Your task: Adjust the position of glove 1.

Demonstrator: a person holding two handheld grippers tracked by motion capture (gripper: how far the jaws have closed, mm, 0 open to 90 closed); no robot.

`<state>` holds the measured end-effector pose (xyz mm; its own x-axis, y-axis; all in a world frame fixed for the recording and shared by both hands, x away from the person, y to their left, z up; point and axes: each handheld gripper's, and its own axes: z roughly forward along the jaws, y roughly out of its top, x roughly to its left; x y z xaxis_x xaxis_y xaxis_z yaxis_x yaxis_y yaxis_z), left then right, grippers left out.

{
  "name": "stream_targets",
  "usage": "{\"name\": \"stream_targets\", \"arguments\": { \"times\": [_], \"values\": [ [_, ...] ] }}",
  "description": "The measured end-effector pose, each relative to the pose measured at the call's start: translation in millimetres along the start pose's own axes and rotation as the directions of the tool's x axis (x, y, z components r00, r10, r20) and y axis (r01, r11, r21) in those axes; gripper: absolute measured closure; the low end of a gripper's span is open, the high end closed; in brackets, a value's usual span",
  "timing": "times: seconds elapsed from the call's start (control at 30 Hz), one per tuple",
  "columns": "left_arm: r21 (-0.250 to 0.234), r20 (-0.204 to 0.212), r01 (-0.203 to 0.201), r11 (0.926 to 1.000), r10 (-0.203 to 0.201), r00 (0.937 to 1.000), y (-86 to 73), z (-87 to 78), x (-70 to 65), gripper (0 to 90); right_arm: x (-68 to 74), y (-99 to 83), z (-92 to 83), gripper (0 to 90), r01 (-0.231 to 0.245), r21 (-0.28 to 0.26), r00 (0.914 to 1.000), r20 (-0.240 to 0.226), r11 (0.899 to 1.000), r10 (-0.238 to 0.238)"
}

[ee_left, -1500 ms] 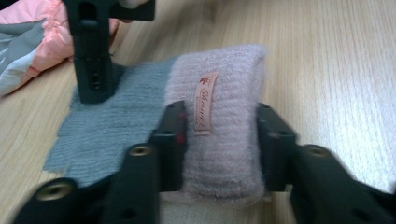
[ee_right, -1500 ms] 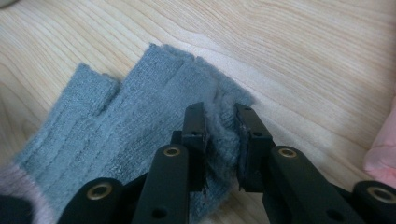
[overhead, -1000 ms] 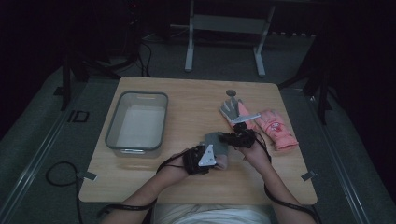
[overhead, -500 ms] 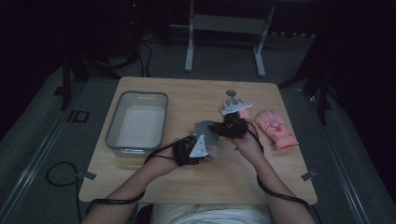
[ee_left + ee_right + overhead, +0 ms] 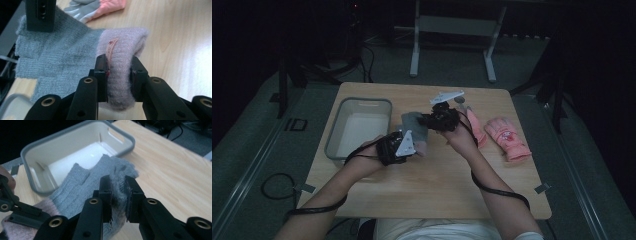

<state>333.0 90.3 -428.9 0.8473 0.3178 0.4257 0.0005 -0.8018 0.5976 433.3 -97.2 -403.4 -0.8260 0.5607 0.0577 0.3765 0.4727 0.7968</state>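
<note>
A: What kind of place are we looking at?
B: Looking like a lab recording rig: lone wooden tabletop [image 5: 427, 190] sitting in a dark room, cables [image 5: 277, 186] trailing over grey floor mats [image 5: 257, 150], metal stand [image 5: 452, 30] standing behind.

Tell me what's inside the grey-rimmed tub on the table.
The tub looks empty: a bare pale floor and walls. The grey glove, held up by both grippers, covers its near corner in the right gripper view, so that bit is hidden.
</note>
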Motion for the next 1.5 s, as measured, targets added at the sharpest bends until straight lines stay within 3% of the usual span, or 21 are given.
{"name": "stream_targets", "arguments": {
  "times": [0.27, 0.57, 0.77, 0.87, 1.2, 1.37, 1.5],
  "values": [
    [0.045, -0.024, 0.003, 0.999, -0.002, 0.9997, -18.1, -18.0, 14.6, 72.7, 17.3, 32.3, 23.9, 78.3, 0.031, -0.002, 0.9992, -0.025, 1.0, -0.031],
    [0.111, -0.047, 0.025, 0.9934, -0.02, 0.9987, -55.6, -33.9, 30.4, 72.8, 39.8, 57.7, 57.9, 78.3, 0.045, -0.001, 0.9965, -0.071, 0.999, -0.045],
    [0.137, -0.041, 0.04, 0.9897, -0.035, 0.9985, -81.8, -40.7, 41.8, 72.8, 49.3, 68.3, 86.8, 78.3, 0.043, 0.013, 0.9944, -0.097, 0.999, -0.042],
    [0.145, -0.017, 0.046, 0.9884, -0.044, 0.9989, -93.8, -42.1, 46.7, 72.7, 52.5, 71.2, 101.2, 78.3, 0.038, 0.024, 0.9941, -0.103, 0.999, -0.035],
    [0.194, 0.056, 0.096, 0.9762, -0.109, 0.9925, -120.8, -15.8, 64.3, 72.6, 47.6, 61.8, 147.5, 78.2, -0.006, 0.078, 0.9967, -0.081, 0.997, 0.012],
    [0.232, 0.081, 0.094, 0.9683, -0.115, 0.99, -123.4, -1.8, 69.1, 72.6, 42.1, 55.3, 162.9, 78.1, -0.022, 0.108, 0.9979, -0.059, 0.994, 0.029],
    [0.265, 0.119, 0.099, 0.9591, -0.134, 0.9837, -126.8, 9.4, 72.5, 72.5, 39.6, 49.8, 175.6, 77.9, -0.026, 0.139, 0.9985, -0.043, 0.99, 0.032]
  ]
}}
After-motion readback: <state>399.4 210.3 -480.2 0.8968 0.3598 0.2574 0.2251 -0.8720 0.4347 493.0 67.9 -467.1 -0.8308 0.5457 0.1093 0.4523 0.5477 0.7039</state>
